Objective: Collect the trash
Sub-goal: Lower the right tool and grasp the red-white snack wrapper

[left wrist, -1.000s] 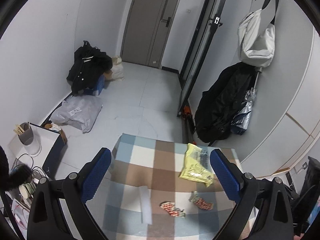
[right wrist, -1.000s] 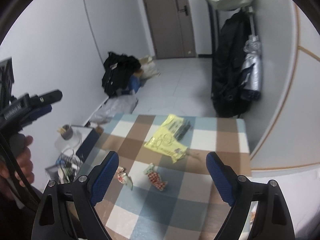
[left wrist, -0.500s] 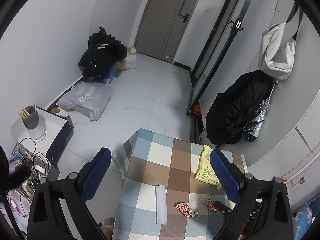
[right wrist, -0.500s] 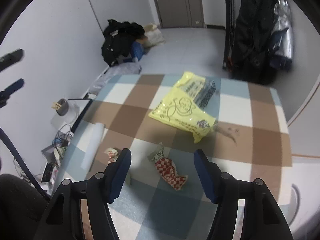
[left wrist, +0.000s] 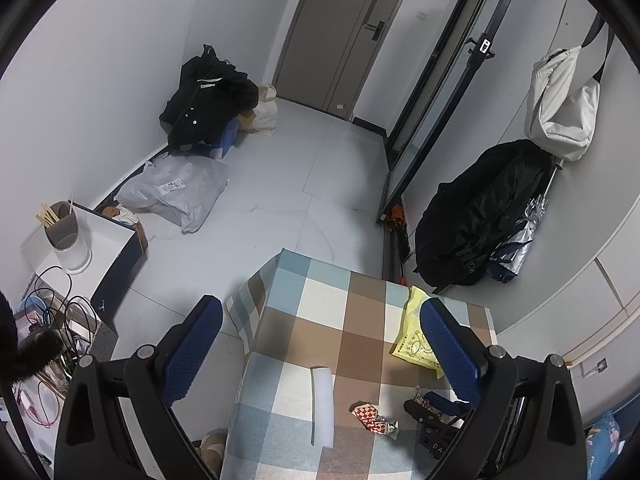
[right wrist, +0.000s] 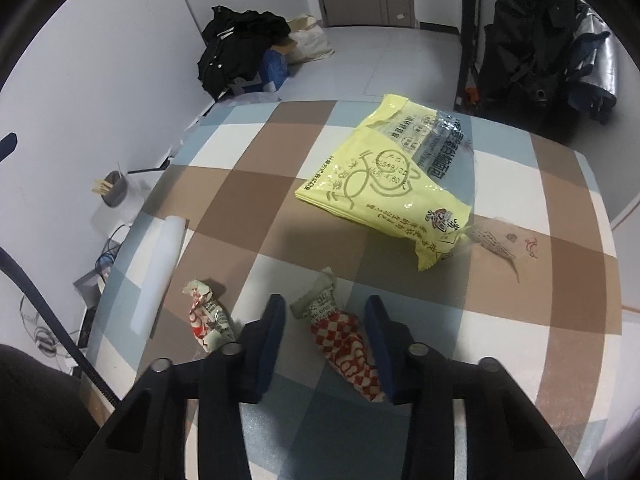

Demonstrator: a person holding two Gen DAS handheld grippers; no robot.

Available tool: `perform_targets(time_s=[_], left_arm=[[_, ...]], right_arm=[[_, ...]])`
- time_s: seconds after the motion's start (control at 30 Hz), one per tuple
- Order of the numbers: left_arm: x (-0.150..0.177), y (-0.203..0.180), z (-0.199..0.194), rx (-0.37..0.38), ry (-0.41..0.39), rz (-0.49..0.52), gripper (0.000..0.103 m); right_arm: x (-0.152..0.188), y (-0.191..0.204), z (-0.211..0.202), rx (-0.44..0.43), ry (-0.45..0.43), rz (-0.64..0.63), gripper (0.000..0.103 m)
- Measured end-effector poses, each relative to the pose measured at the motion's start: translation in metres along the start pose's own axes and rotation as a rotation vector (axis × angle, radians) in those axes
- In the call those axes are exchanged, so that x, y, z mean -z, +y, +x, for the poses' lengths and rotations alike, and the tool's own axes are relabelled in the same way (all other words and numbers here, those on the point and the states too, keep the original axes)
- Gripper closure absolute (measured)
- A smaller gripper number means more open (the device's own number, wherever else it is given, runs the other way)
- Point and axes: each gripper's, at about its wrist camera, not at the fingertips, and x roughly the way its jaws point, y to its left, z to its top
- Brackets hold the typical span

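On the checked tablecloth (right wrist: 248,184) lie a yellow snack bag (right wrist: 384,180), a white foam strip (right wrist: 160,272) and two crumpled red-and-white wrappers. My right gripper (right wrist: 325,301) is low over the table, its jaws closing around the nearer wrapper (right wrist: 340,340). The right pad is at the wrapper's edge; a gap shows at the left pad. The other wrapper (right wrist: 208,316) lies just left of the fingers. My left gripper (left wrist: 320,344) hangs open and empty above the table's left edge, looking at the foam strip (left wrist: 322,408), a wrapper (left wrist: 374,420) and the bag (left wrist: 416,340).
A small brown scrap (right wrist: 492,240) lies right of the yellow bag. On the floor left of the table are a white box (left wrist: 100,248) with a cup of chopsticks (left wrist: 64,232), tangled cables (left wrist: 60,312), a grey plastic bag (left wrist: 176,192) and a black jacket pile (left wrist: 208,100).
The right gripper has dropped toward the table and its jaws have narrowed around the red-and-white wrapper. The left gripper has drifted sideways and rolled a little; it stays open.
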Motion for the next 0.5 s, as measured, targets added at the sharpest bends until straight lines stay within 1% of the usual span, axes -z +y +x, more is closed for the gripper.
perform_targets(time_s=[0.1,0.23,0.4,0.5], left_arm=[[0.001,-0.003,0.003,-0.011,0.008,0.019,0.006],[0.002,-0.008,0.009,-0.021,0.02,0.034,0.006],[0.003,-0.018,0.014,-0.023,0.031,0.056,0.006],[0.003,-0.028,0.02,-0.014,0.04,0.079,0.006]], right_arm=[[0.001,0.002,-0.002,-0.001,-0.002,-0.017,0.07],[0.003,0.004,-0.004,0.002,0.003,-0.05,0.08],[0.006,-0.004,-0.007,-0.015,0.015,-0.031,0.081],[0.008,-0.009,-0.012,-0.031,0.008,-0.021,0.081]])
